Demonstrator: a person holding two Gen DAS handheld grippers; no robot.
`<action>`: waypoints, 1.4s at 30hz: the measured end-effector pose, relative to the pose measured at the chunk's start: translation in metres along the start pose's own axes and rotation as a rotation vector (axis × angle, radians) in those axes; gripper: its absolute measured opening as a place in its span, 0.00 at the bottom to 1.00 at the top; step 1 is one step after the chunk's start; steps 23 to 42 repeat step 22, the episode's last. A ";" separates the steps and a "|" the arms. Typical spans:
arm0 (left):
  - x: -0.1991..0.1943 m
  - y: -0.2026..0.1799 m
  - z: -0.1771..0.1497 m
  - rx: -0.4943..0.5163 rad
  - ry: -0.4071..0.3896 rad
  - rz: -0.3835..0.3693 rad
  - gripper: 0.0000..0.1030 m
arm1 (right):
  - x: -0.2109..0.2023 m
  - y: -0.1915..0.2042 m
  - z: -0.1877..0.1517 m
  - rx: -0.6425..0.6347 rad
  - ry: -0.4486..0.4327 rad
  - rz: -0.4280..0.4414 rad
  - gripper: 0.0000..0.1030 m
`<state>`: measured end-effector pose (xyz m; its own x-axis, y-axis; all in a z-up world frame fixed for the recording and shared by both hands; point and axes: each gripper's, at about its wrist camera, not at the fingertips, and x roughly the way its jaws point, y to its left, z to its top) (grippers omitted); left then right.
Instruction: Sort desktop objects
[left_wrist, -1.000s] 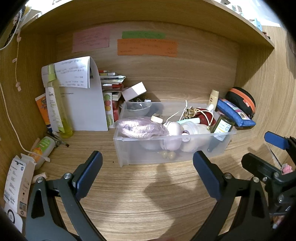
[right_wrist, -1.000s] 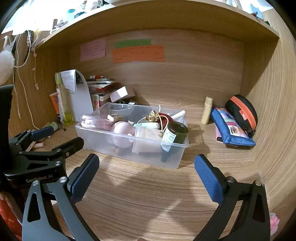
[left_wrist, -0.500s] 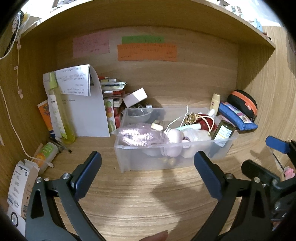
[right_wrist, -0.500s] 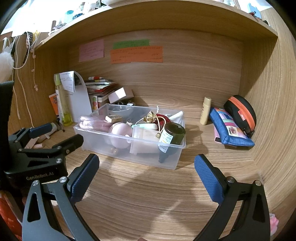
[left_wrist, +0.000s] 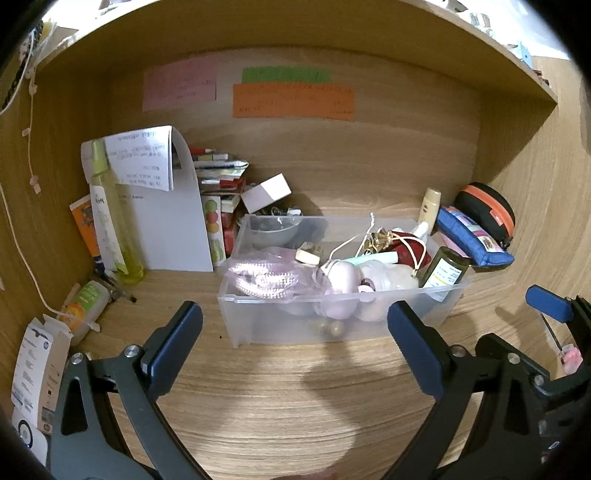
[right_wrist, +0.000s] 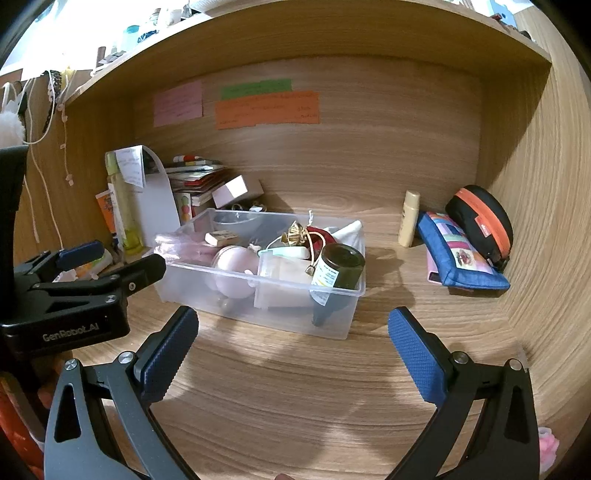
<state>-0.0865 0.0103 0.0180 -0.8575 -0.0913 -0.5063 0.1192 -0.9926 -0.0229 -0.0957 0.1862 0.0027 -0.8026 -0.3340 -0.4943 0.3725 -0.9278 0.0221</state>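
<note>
A clear plastic bin (left_wrist: 258, 328) (right_wrist: 332, 325) stands mid-desk inside a wooden alcove, full of small items: a dark green jar (left_wrist: 445, 267) (right_wrist: 340, 267), a pink round case (right_wrist: 236, 269), a pink mesh pouch (left_wrist: 264, 277), a gold bell (right_wrist: 295, 232). My left gripper (left_wrist: 293, 349) hangs open in front of the bin, nothing between its blue pads. Open too, my right gripper (right_wrist: 293, 356) hovers before the bin's right corner and holds nothing. The left gripper body (right_wrist: 74, 291) shows at the left in the right wrist view.
A blue pencil pouch (right_wrist: 461, 258), a black-and-orange case (right_wrist: 480, 221) and a cream tube (right_wrist: 410, 218) sit at the right wall. Left stand a white sheet (left_wrist: 166, 221), a yellow-green bottle (left_wrist: 114, 221), stacked books (left_wrist: 218, 177), a white box (left_wrist: 266, 192).
Both grippers have drawn back and risen slightly from the bin, so it looks a little smaller and higher. Both stay open and hold nothing.
</note>
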 end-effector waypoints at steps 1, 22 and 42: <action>0.002 0.000 0.000 -0.002 0.006 0.001 0.99 | 0.001 0.000 0.000 0.001 0.003 0.002 1.00; 0.012 0.005 0.000 -0.017 0.040 -0.029 0.99 | 0.010 0.004 0.001 -0.015 0.025 0.018 1.00; 0.012 0.005 0.000 -0.017 0.040 -0.029 0.99 | 0.010 0.004 0.001 -0.015 0.025 0.018 1.00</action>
